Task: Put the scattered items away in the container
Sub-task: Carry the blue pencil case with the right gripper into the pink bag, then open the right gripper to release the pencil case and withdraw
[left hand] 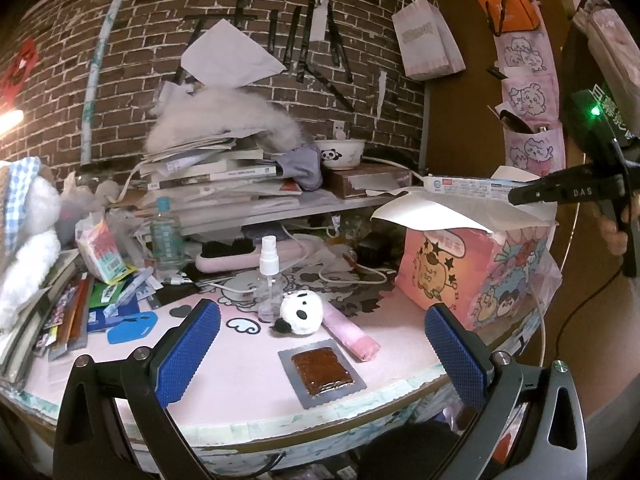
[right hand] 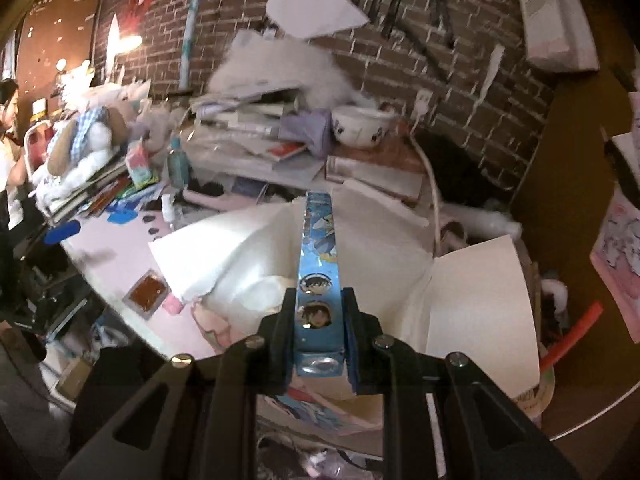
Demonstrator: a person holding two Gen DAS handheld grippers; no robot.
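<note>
My left gripper (left hand: pixel 322 342) is open and empty above the pink table's front edge. Between its blue pads lie a brown snack packet (left hand: pixel 322 372), a panda plush (left hand: pixel 301 311), a pink roll (left hand: pixel 352 334) and a clear spray bottle (left hand: pixel 269 276). The pink cartoon box (left hand: pixel 472 276), the container, stands at the right with its white flaps open. My right gripper (right hand: pixel 318 324) is shut on a long blue cartoon-printed box (right hand: pixel 319 264) and holds it over the open container (right hand: pixel 476 296). In the left wrist view the long box (left hand: pixel 468 189) shows above the container.
A stack of books and papers (left hand: pixel 216 176) with a panda bowl (left hand: pixel 340 153) fills the back shelf. A water bottle (left hand: pixel 166 236), snack bags, cards and a blue case (left hand: pixel 132 326) crowd the left. A plush dog (left hand: pixel 28 248) sits far left. Cables run behind.
</note>
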